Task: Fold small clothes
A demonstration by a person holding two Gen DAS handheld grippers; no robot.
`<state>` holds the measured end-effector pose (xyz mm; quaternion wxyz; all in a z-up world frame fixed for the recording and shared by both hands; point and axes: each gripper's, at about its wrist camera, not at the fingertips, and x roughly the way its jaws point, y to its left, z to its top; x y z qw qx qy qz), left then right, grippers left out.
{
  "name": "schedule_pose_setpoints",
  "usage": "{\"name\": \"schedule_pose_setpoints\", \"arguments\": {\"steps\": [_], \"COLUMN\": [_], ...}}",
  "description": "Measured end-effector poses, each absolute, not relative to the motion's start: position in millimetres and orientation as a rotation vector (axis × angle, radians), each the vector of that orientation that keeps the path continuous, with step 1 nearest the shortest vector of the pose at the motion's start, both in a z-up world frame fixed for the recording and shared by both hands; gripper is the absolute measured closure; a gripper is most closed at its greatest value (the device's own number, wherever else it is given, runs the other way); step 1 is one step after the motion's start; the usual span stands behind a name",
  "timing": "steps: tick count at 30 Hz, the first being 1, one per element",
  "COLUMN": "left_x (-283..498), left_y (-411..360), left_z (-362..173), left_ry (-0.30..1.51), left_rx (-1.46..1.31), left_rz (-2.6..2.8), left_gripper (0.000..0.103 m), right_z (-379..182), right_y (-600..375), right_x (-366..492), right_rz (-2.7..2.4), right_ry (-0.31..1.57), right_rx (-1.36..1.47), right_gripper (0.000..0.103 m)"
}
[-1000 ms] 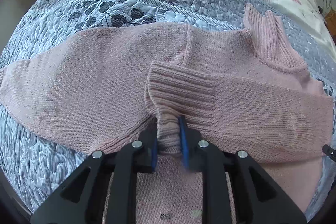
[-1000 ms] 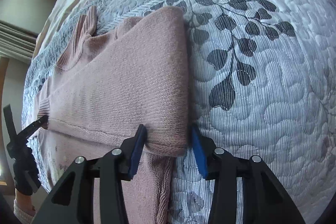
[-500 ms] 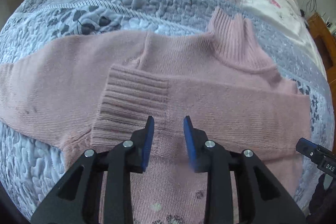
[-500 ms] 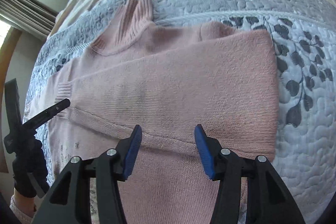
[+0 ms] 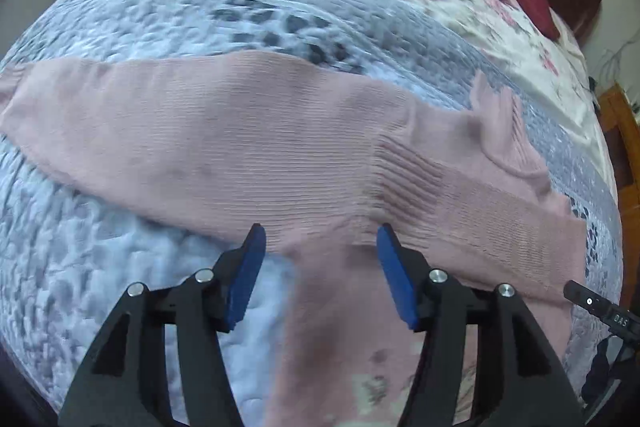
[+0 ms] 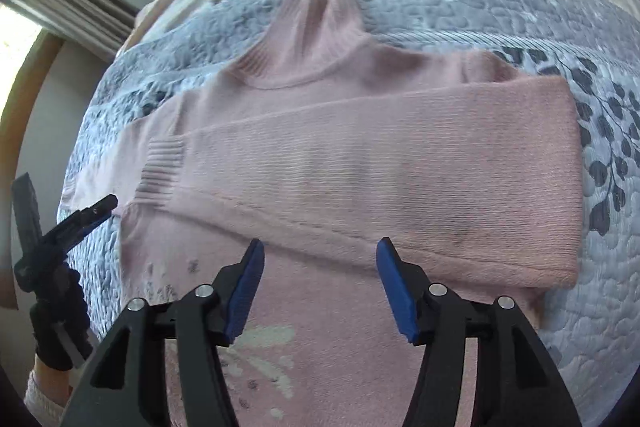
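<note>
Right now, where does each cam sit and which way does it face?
Left wrist: on the left gripper, jaws open, looking along the spread sleeve of the pink sweater.
Right wrist: on the right gripper, jaws open, facing the folded sleeve; a gloved hand shows at left.
Shared: sweater collar, grey quilt.

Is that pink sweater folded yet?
Partly: on the pink sweater, one sleeve lies across the chest; the other sleeve is spread out.

sweater (image 6: 360, 163) lies flat on the quilt (image 6: 500, 11), one sleeve (image 6: 400, 179) folded across its body, the other sleeve (image 5: 200, 131) spread out sideways.
</note>
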<state>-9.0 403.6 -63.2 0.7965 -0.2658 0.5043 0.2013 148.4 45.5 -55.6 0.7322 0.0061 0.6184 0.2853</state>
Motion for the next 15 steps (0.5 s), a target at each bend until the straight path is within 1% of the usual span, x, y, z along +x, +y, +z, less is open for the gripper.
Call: {"name": "schedule_pose_setpoints", "arguments": {"steps": [1, 2, 5, 8, 12, 15], "left_x": [-25.6, -44.3, -99.3, -137.4, -153.2, -147.8], "left_y": [422.5, 445.4, 513.7, 575.0, 640.0, 670.2], "left_z": [-63.5, -64.0, -68.4, -70.0, -75.0, -81.3], "left_ry": [1.084, 1.078, 1.052, 0.998, 0.924, 0.886], "left_rx": [-0.589, -0.615, -0.718, -0.778, -0.849, -0.908], "left_rz": [0.485, 0.538, 0.694, 0.808, 0.839, 0.833], "left_gripper": [0.04, 0.038, 0.037, 0.037, 0.038, 0.039], "right_z": [-54.0, -53.7, -56.1, -66.4, -78.9, -87.9], "right_y": [57.3, 68.1, 84.8, 94.4, 104.4, 110.7], "right_x": [142.1, 136.4, 123.1, 118.8, 112.3, 108.1], "right_rz": [0.651, 0.669, 0.692, 0.695, 0.684, 0.674], "right_ry": [1.355, 1.351, 1.341, 1.37, 1.389, 1.405], "right_rx": [-0.011, -0.036, -0.069, -0.038, -0.045, -0.054], "right_gripper": [0.043, 0.043, 0.043, 0.043, 0.043, 0.043]}}
